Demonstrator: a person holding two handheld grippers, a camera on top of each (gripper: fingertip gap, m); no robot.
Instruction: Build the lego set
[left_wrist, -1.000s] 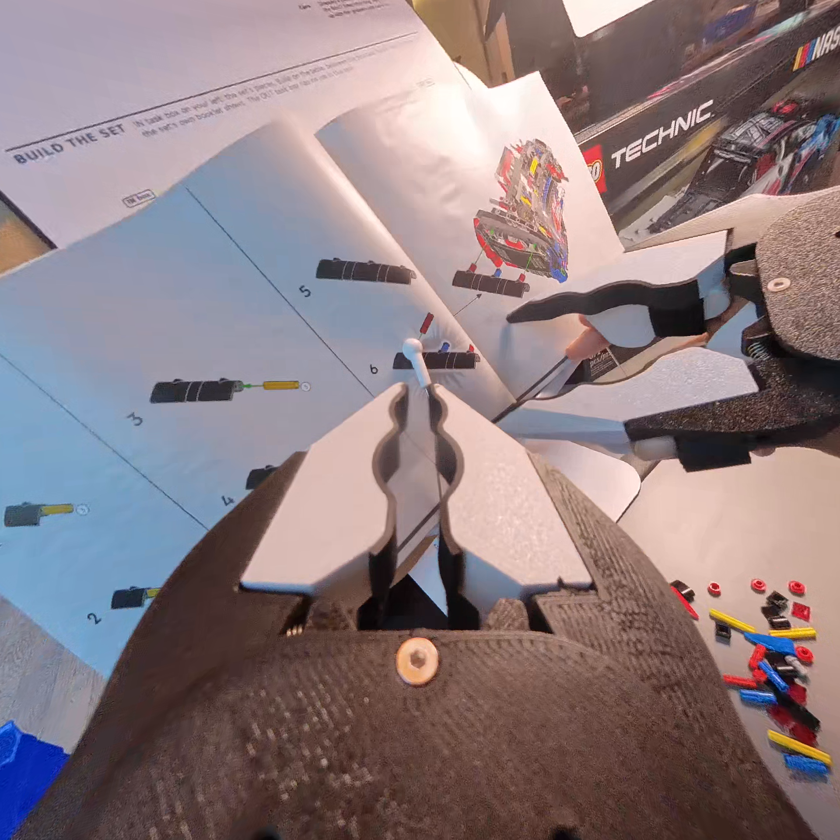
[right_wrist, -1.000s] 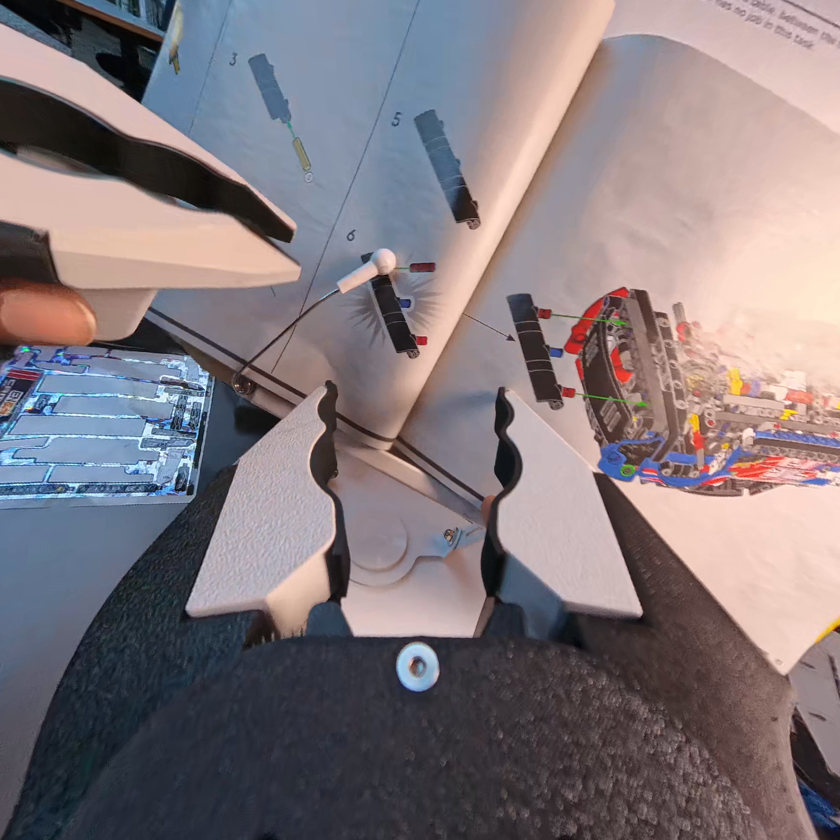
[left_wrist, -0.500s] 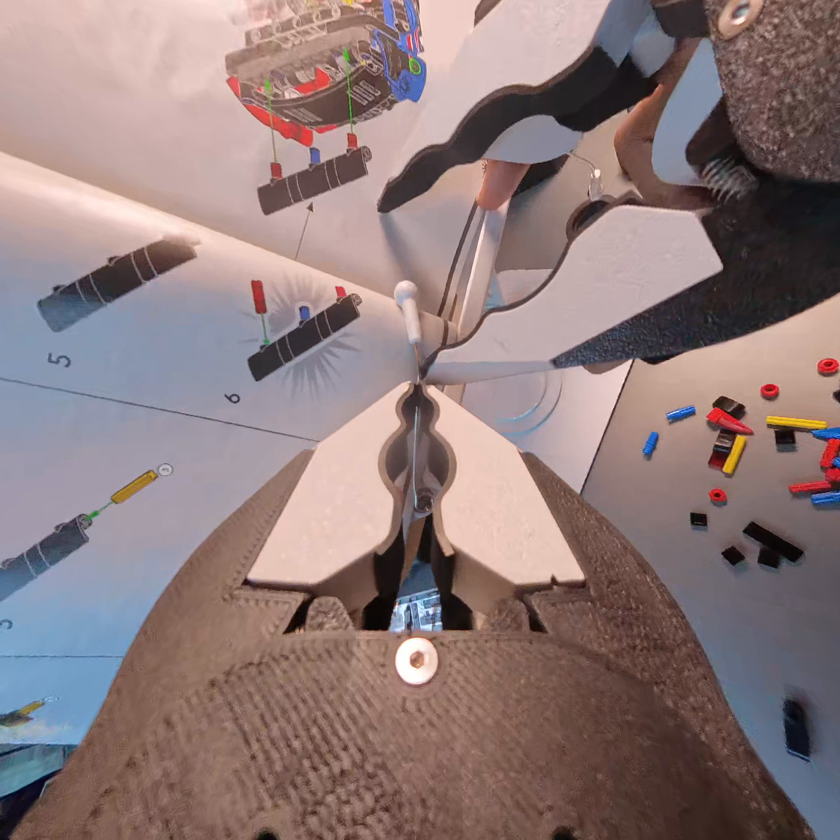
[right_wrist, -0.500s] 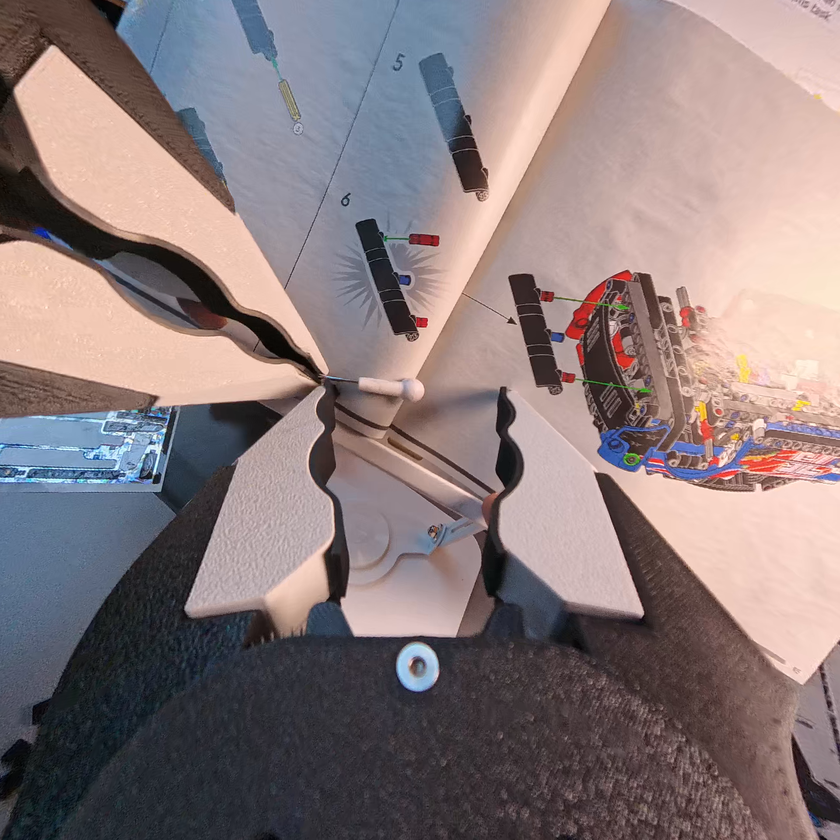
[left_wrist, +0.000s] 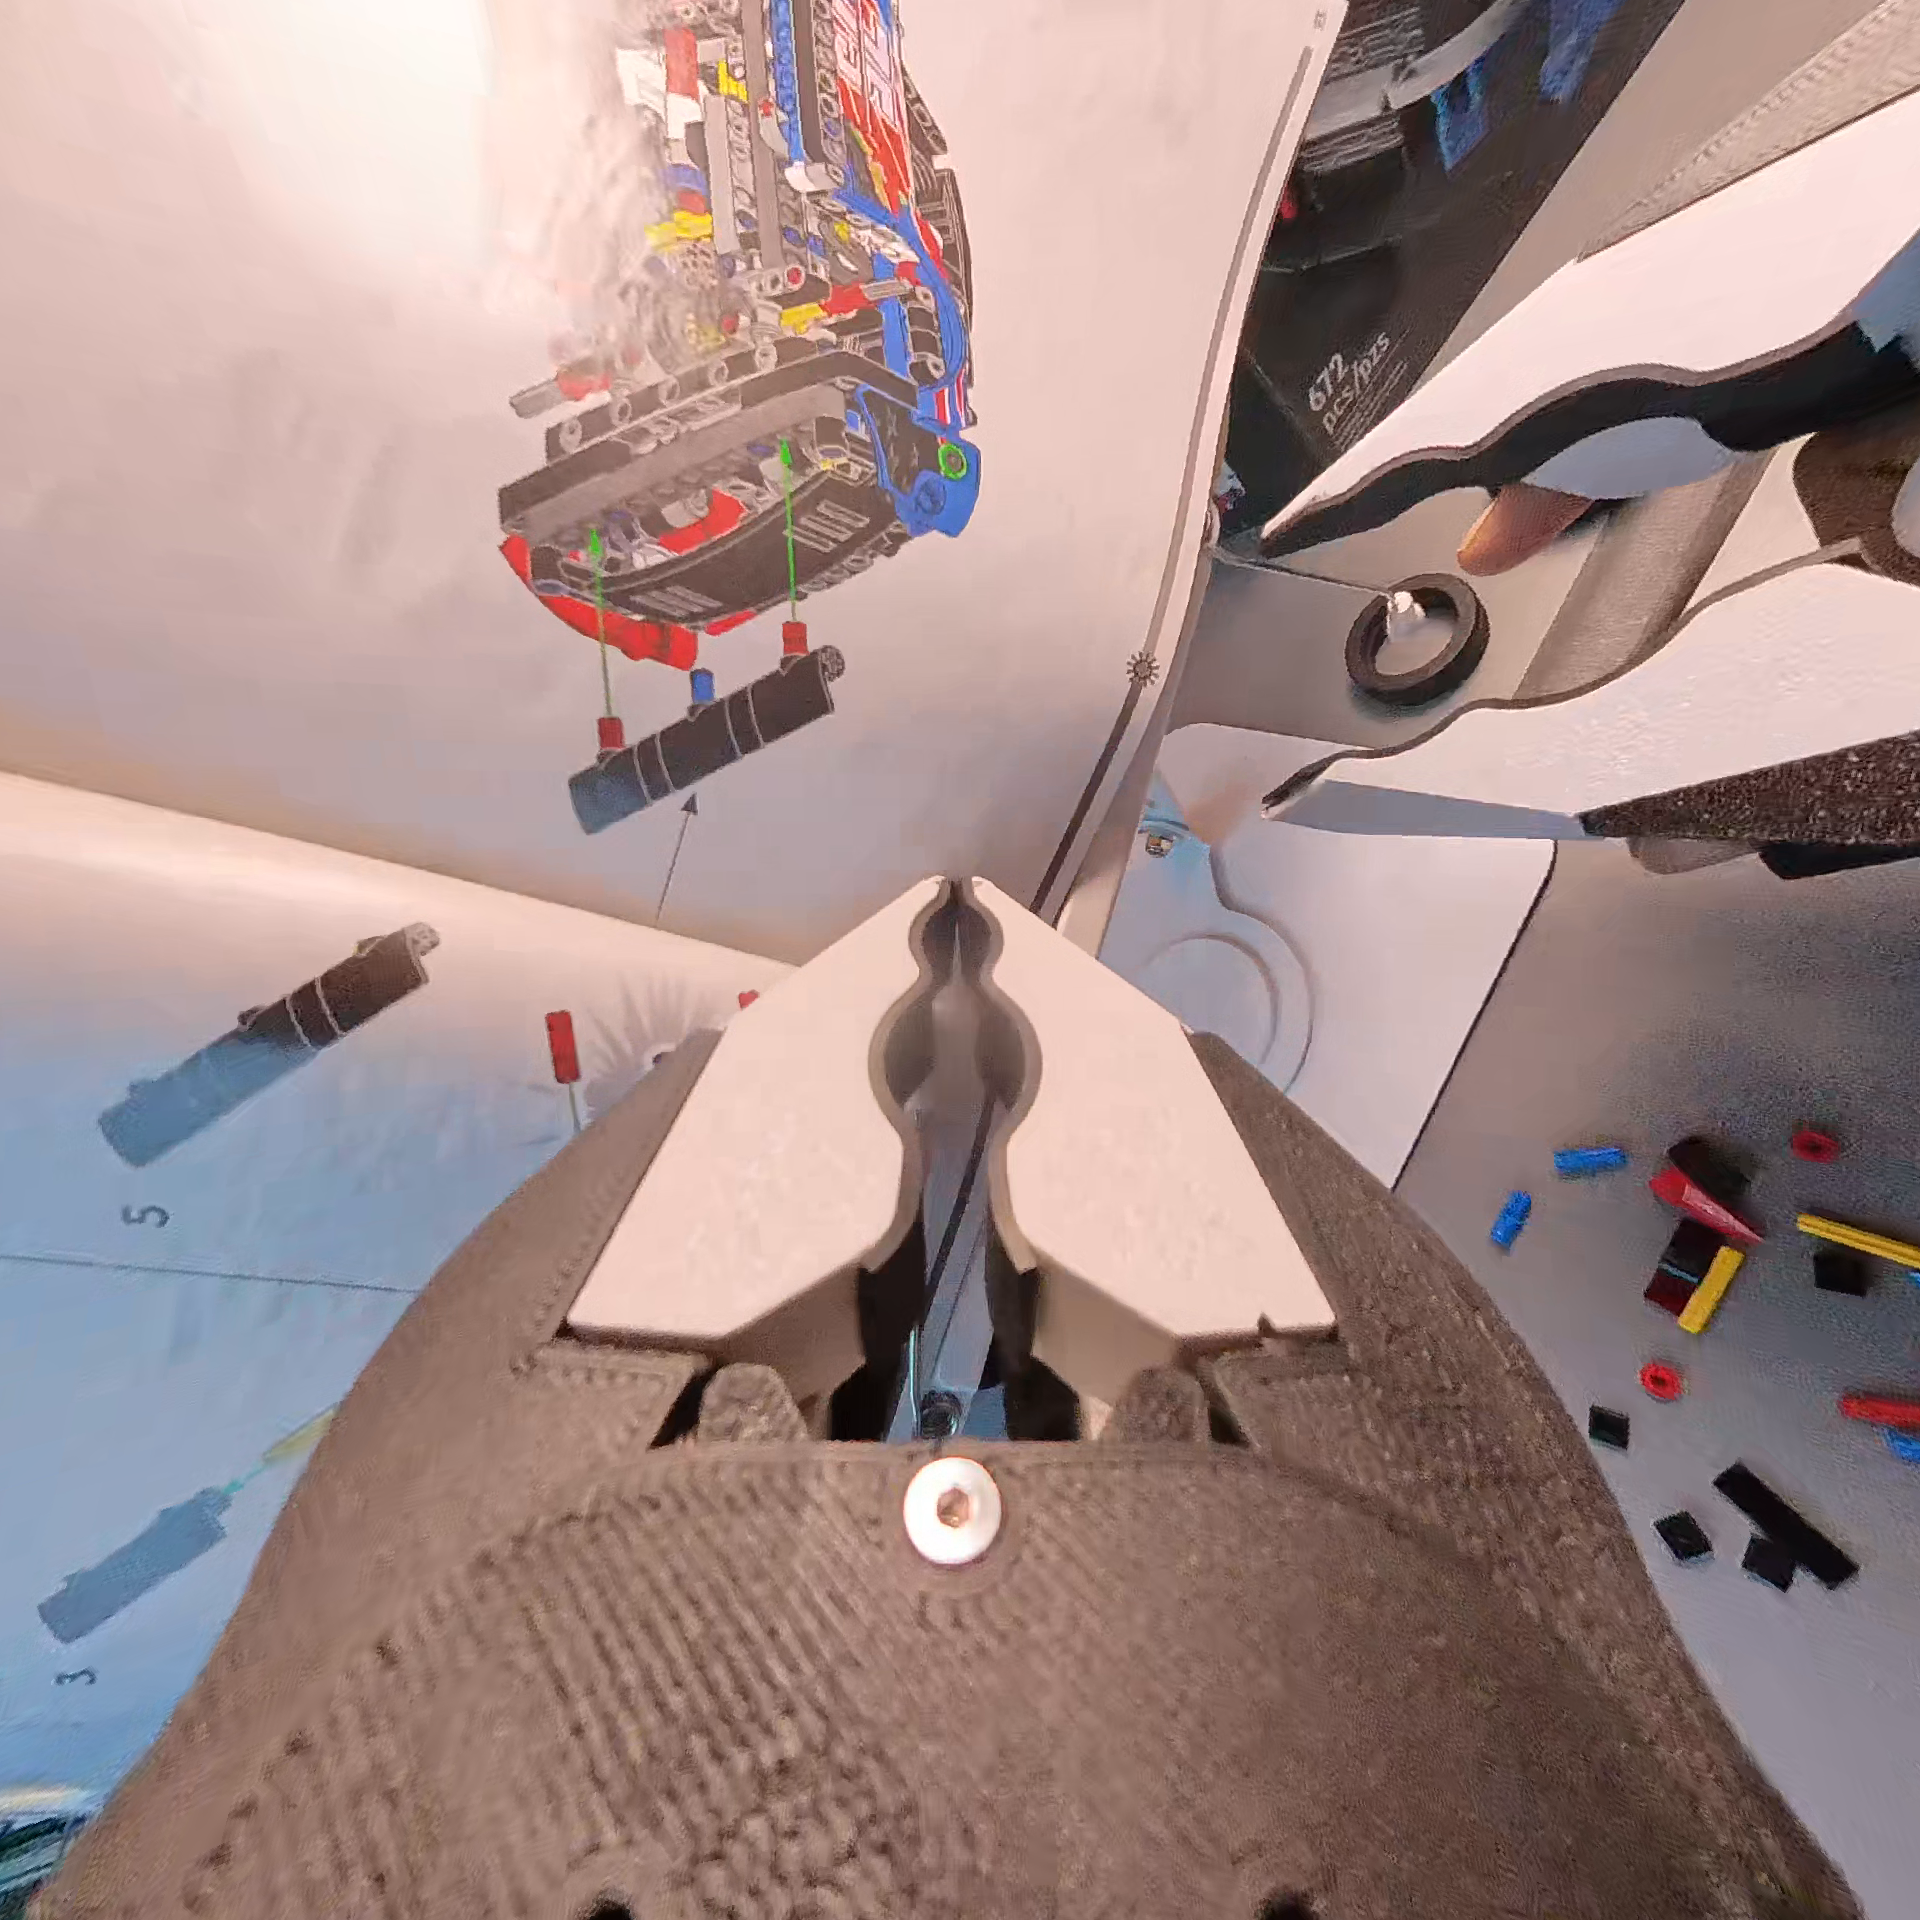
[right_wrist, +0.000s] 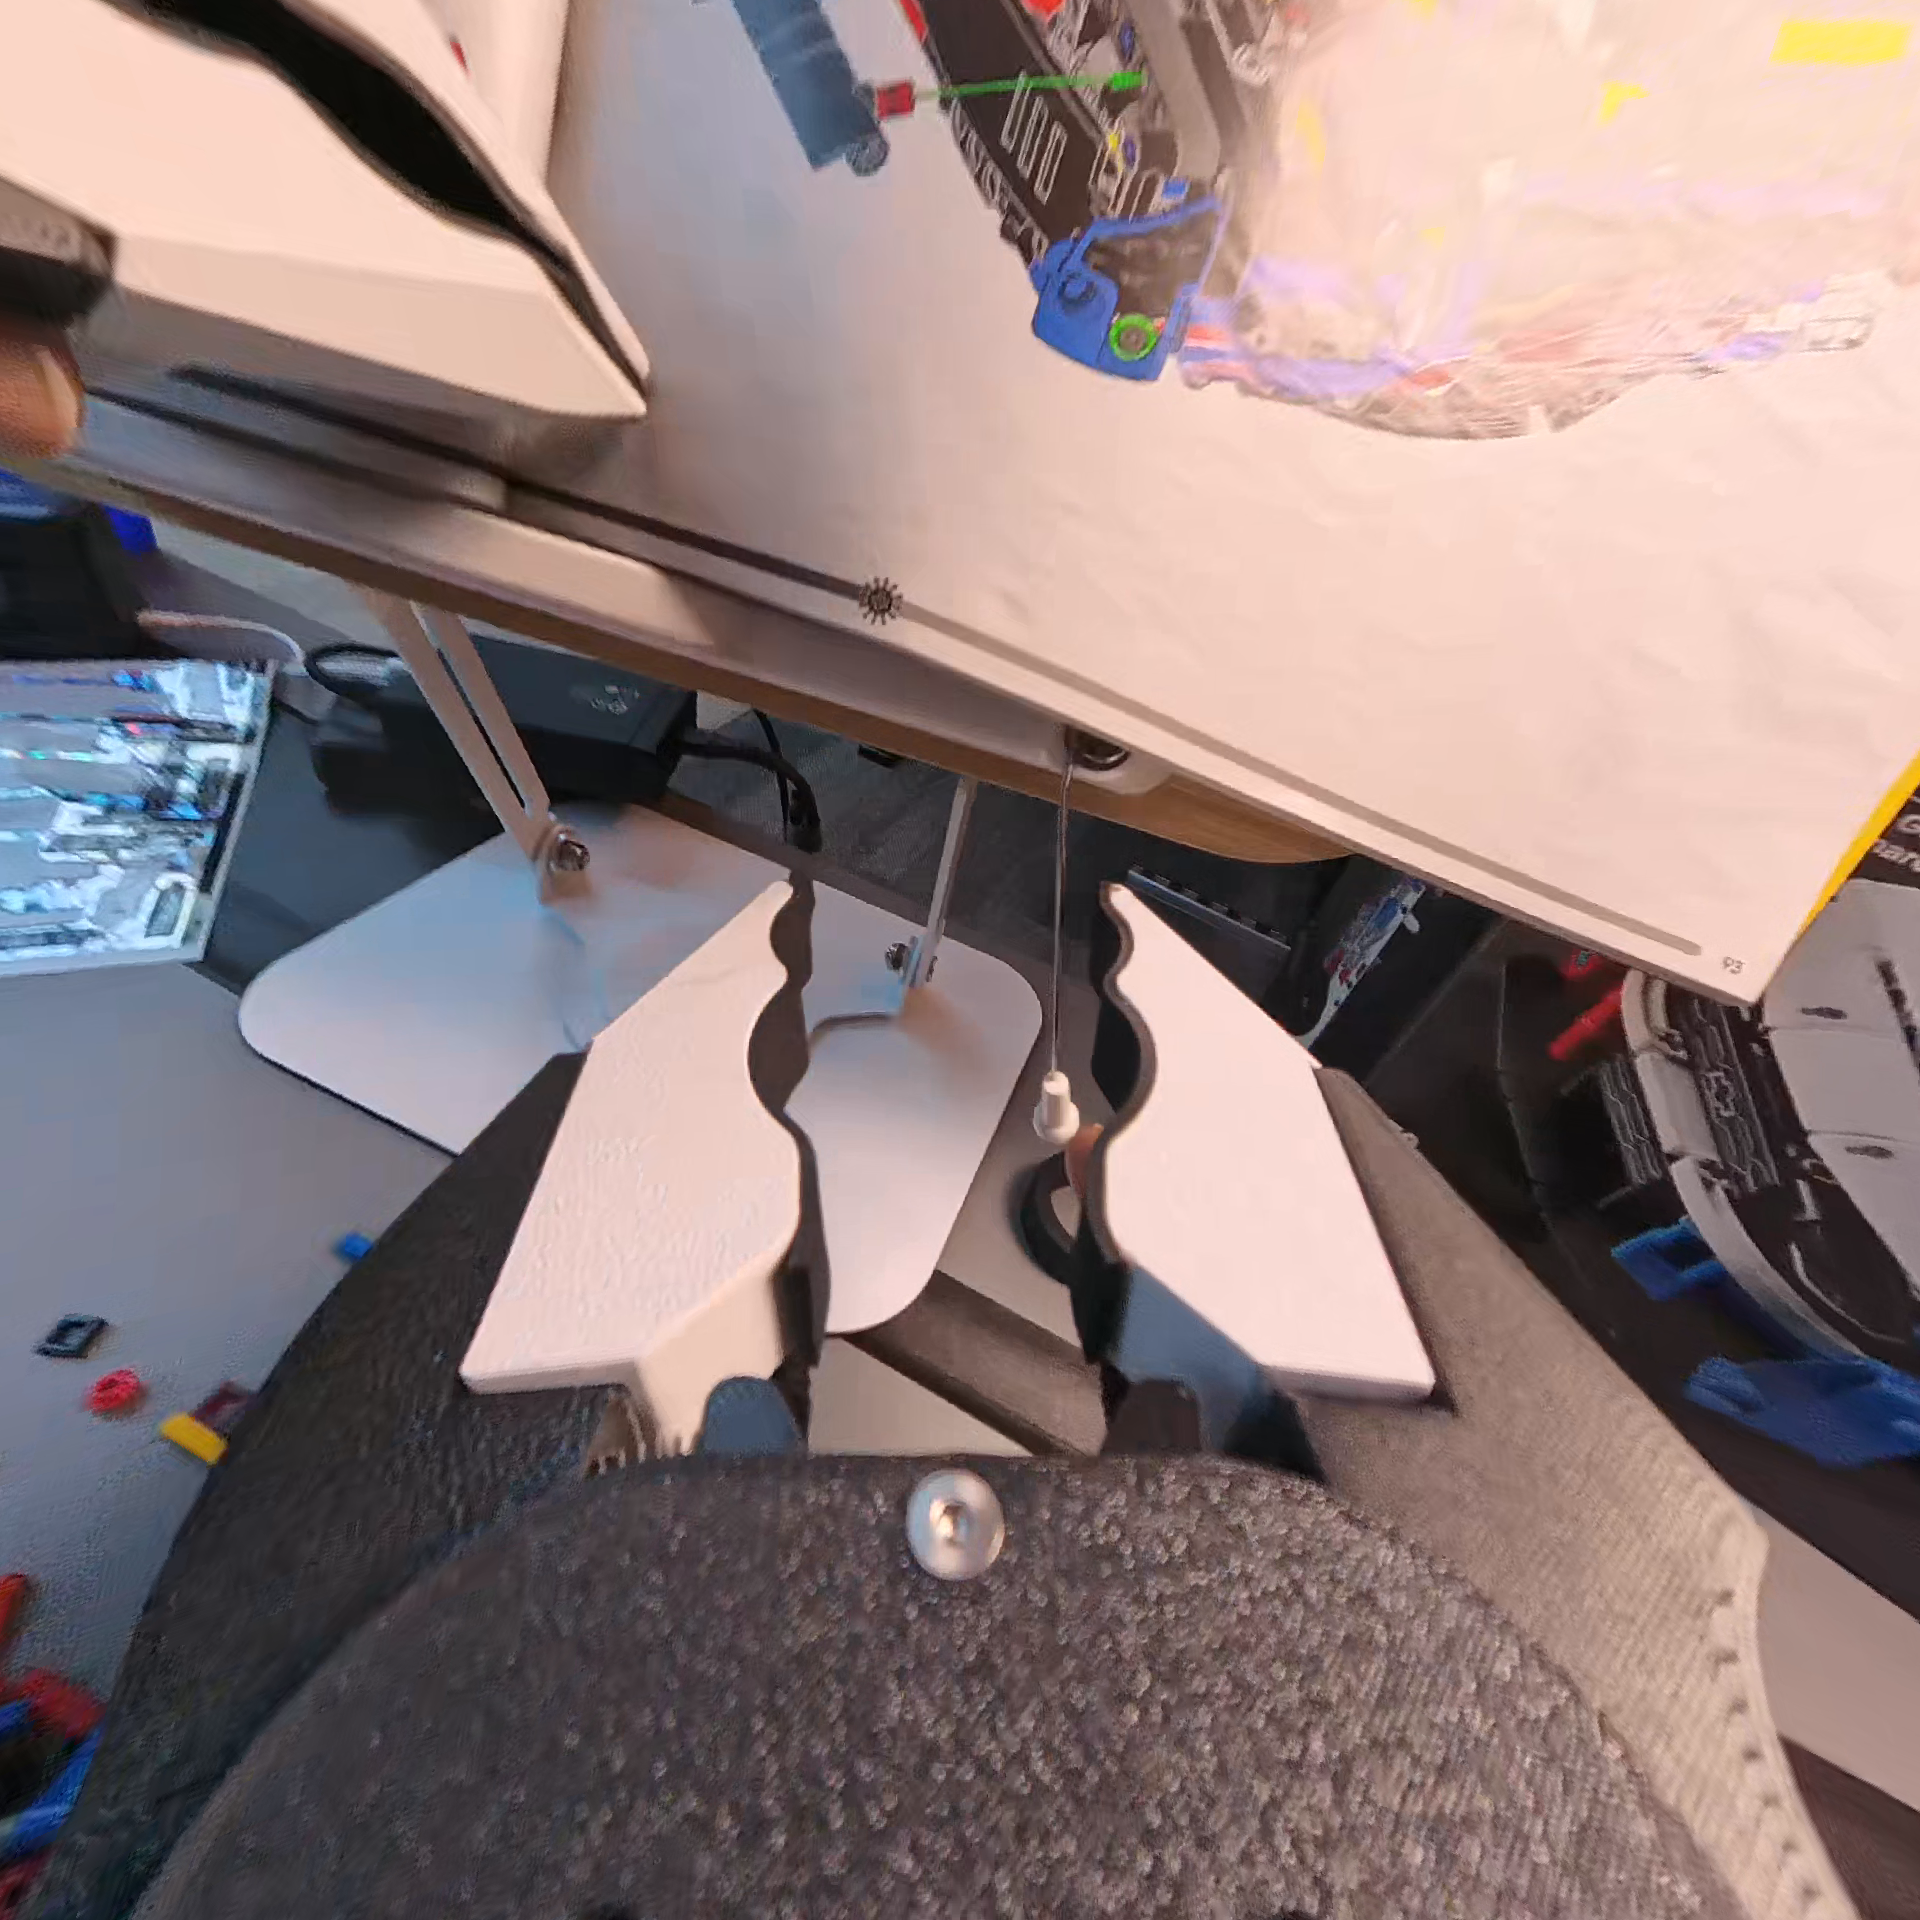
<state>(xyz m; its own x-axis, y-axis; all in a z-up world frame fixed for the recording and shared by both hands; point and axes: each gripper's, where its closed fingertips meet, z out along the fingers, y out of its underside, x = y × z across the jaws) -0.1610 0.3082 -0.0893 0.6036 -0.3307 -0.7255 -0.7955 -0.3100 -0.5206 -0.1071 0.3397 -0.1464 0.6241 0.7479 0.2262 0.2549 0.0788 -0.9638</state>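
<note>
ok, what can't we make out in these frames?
- Left wrist view: whether the left gripper actually clamps the thin wire; its own shut fingers hide the wire's end.
- Left wrist view: loose lego pieces are small, and some are cut off by the right edge.
- Right wrist view: the booklet drawing is blurred and washed out by glare.
</note>
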